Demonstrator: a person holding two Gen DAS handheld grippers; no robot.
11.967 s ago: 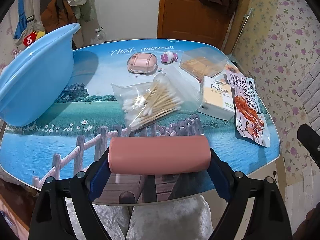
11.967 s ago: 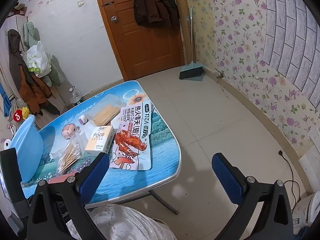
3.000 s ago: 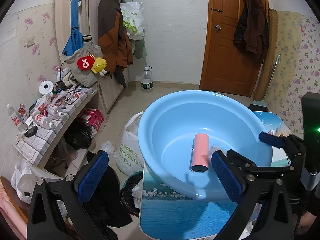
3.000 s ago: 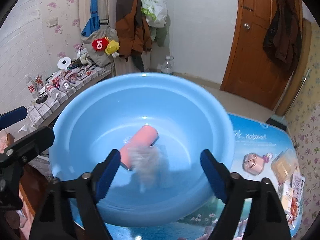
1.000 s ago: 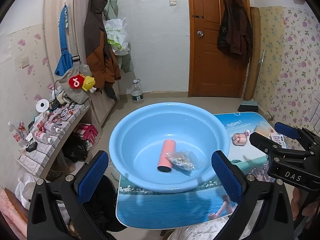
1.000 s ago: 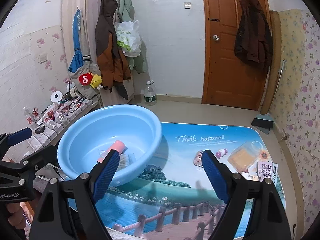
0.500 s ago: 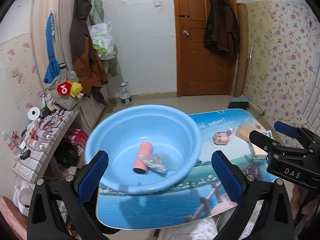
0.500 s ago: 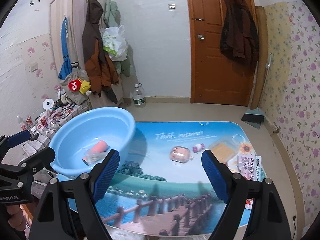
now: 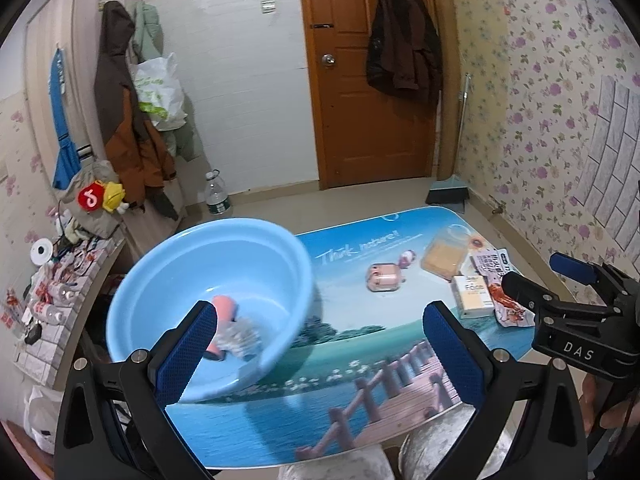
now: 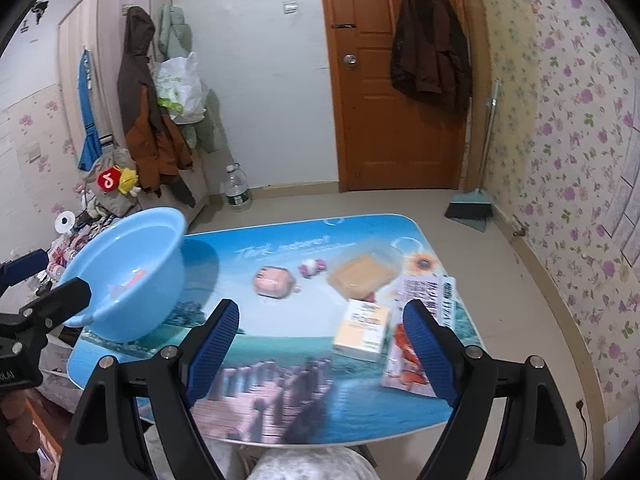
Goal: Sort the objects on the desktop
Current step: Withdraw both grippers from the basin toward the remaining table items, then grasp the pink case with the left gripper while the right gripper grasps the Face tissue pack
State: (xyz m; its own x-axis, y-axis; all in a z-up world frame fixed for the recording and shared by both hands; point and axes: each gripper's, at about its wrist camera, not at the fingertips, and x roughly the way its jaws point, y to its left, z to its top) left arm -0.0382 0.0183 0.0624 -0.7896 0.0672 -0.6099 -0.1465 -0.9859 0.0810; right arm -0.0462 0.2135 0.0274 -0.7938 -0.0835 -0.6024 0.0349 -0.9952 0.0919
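Note:
A blue basin sits at the table's left end; it also shows in the right wrist view. Inside lie a pink cylinder and a bag of cotton swabs. On the table lie a pink case, a small pink-white object, a clear box, a yellow "Face" box and a snack packet. My left gripper is open and empty above the table's near side. My right gripper is open and empty above the table, left of the yellow box.
The table has a landscape print. A cluttered shelf stands left of the basin. A water bottle, hanging coats, a door and a dustpan are behind.
Both grippers have pulled back and swung right, away from the basin. The table's right end and its objects now sit nearer the middle of both views.

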